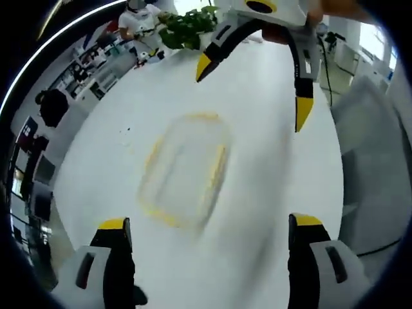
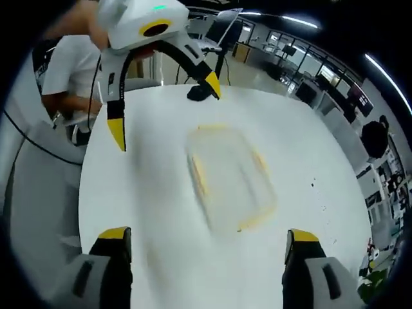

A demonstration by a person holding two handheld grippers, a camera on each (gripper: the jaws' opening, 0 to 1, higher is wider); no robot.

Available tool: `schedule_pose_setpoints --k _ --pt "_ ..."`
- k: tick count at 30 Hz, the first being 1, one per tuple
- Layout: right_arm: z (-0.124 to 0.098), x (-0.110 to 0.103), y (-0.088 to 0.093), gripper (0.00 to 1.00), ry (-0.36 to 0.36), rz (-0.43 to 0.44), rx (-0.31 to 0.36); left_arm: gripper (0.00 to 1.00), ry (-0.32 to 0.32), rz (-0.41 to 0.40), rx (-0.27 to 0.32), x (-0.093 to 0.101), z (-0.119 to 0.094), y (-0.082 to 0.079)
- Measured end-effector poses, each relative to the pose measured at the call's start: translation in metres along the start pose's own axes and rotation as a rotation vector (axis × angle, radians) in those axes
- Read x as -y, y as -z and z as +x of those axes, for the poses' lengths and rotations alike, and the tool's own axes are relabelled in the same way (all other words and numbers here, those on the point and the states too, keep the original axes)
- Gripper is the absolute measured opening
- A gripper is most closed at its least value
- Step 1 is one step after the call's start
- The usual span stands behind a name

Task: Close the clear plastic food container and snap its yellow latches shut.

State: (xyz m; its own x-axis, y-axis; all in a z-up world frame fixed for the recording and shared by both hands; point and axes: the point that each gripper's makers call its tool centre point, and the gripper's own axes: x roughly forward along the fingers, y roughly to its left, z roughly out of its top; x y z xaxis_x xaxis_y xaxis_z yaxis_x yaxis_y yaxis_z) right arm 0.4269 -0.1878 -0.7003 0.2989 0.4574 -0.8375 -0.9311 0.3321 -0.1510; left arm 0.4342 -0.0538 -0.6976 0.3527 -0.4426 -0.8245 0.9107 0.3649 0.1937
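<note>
Two grippers hung over a round white table with their jaws spread wide, holding nothing. Between them, flat on the tabletop and apart from both, sat the clear plastic food container, a rounded rectangle trimmed in yellow. Motion blur smeared it in both views, so whether the lid was seated or the yellow latches were snapped could not be told. In the left gripper view its long axis ran up and away from the left gripper toward the right gripper, which reached in from the top. In the right gripper view the container leaned slightly, its far end toward the upper left, lying between the right gripper at the bottom and the left gripper entering from the top. A leafy plant stood at the far table edge.
</note>
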Motion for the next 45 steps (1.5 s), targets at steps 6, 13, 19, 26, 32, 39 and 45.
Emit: schedule_pose_setpoints --k 6,13,19,26,32,39,45 --pt "-0.012 -0.010 0.008 0.99 0.017 0.089 0.042 0.99 -0.007 -0.053 0.027 0.021 -0.008 0.008" --pt "-0.030 -0.028 0.016 0.99 0.032 0.109 0.092 0.97 -0.013 -0.157 0.064 0.046 -0.019 0.014" --pt "-0.043 -0.040 0.035 0.99 0.051 0.198 0.142 0.96 -0.041 -0.288 0.129 0.064 -0.030 0.016" --pt "-0.055 -0.060 0.058 0.99 0.066 0.285 0.165 0.97 -0.090 -0.357 0.164 0.081 -0.040 0.024" --pt "-0.063 -0.074 0.074 0.99 0.084 0.336 0.159 0.96 -0.098 -0.429 0.171 0.107 -0.042 0.038" --pt "-0.069 -0.099 0.098 0.99 0.077 0.376 0.152 0.96 -0.101 -0.446 0.135 0.133 -0.045 0.067" --pt "-0.071 -0.117 0.118 0.98 0.086 0.418 0.123 0.95 -0.103 -0.459 0.114 0.144 -0.048 0.080"
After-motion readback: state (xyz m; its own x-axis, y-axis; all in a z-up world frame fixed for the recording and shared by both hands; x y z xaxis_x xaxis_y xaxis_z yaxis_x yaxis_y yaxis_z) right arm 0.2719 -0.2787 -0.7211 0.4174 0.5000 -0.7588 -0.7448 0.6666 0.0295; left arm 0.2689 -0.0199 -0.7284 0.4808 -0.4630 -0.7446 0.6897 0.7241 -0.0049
